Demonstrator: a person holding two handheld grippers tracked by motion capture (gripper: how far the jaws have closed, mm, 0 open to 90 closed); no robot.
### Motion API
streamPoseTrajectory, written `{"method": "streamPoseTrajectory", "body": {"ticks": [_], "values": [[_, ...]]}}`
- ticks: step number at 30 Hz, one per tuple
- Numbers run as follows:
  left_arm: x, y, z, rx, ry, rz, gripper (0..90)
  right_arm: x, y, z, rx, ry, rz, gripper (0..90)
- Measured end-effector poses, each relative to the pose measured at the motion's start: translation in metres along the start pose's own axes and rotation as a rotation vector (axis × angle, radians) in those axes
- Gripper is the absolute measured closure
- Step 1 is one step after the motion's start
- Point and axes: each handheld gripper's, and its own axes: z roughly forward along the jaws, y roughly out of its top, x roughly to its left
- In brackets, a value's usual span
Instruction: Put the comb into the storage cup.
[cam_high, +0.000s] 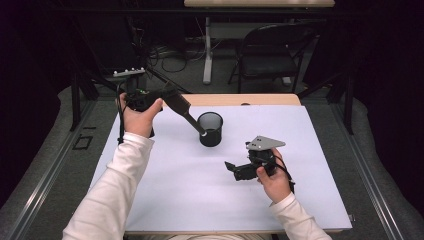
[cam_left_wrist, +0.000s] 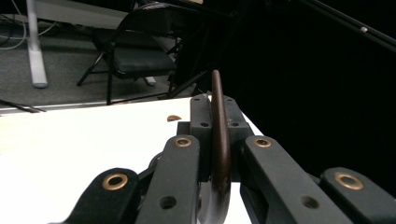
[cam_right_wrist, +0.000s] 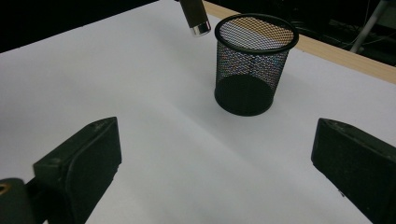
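White sheeting is covering the worktop, with a strip of bare wood showing along its far edge and a dark room behind it.

Left of centre in the high view, a brown-handled tool with a silver end cap is slanting down from the upper left toward the mesh pen cup, its capped end sitting at the cup's left rim; whether it is touching the rim cannot be told. In the right gripper view that capped end is hanging at the top of the frame, just left of the cup and level with its rim. The cup is standing upright on the white sheet, near the middle of the worktop.

At the upper left of the high view, the left gripper is holding the tool, its fingers clamped together on it. In the left gripper view the tool is standing edge-on between those fingers.

Lower right of the cup, the right gripper is resting low over the sheet, well apart from the cup, pointing left. Its fingers are standing wide apart with nothing between them.

Beyond the worktop, a black folding chair is standing at the upper right, beside a white table leg and loose cables on the floor.
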Motion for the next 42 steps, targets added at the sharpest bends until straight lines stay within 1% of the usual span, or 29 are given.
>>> {"method": "streamPoseTrajectory", "body": {"ticks": [2, 3, 5, 10, 11, 14, 16, 24, 27, 30, 31, 32, 38, 42], "values": [[0.0, 0.002, 0.001, 0.003, 0.004, 0.002, 86.9, -0.001, 0.0, 0.001, -0.004, -0.006, 0.001, 0.6], [-0.001, 0.006, 0.004, 0.003, 0.016, 0.003, 86.9, -0.001, 0.0, 0.001, -0.004, -0.008, 0.002, 0.1], [-0.001, 0.01, 0.006, 0.004, 0.025, 0.003, 86.9, -0.001, 0.001, 0.001, -0.003, -0.012, 0.0, 0.0], [-0.002, 0.017, 0.011, 0.005, 0.045, 0.007, 86.9, 0.0, 0.001, 0.0, -0.006, -0.009, 0.001, 0.0], [-0.003, 0.018, 0.012, 0.006, 0.049, 0.006, 86.9, 0.0, 0.001, -0.001, -0.009, -0.014, 0.0, 0.0], [-0.004, 0.021, 0.016, 0.007, 0.058, 0.008, 86.9, 0.0, 0.001, -0.001, -0.014, -0.054, -0.003, 0.0], [-0.005, 0.023, 0.02, 0.006, 0.059, 0.002, 86.9, -0.001, 0.001, -0.001, -0.013, -0.063, 0.001, 0.0], [-0.012, 0.027, 0.033, 0.015, 0.081, 0.022, 86.9, -0.001, 0.001, 0.0, -0.007, -0.063, -0.002, 0.0], [-0.013, 0.028, 0.037, 0.019, 0.089, 0.028, 86.9, -0.001, 0.001, 0.0, -0.006, -0.066, -0.004, 0.0], [-0.015, 0.028, 0.045, 0.033, 0.105, 0.031, 86.9, -0.001, 0.001, 0.0, -0.008, -0.066, -0.004, 0.0], [-0.015, 0.028, 0.045, 0.033, 0.105, 0.031, 86.9, -0.001, 0.001, 0.0, -0.009, -0.067, -0.002, 0.0], [-0.016, 0.028, 0.049, 0.036, 0.111, 0.026, 86.9, -0.001, 0.001, -0.001, -0.01, -0.067, -0.002, 0.0], [-0.015, 0.025, 0.057, 0.027, 0.126, 0.017, 86.9, -0.002, 0.001, -0.002, -0.019, -0.065, 0.001, 0.0], [-0.013, 0.021, 0.066, 0.035, 0.147, 0.004, 86.9, -0.002, 0.001, -0.002, -0.02, -0.064, 0.006, 0.0]]}}
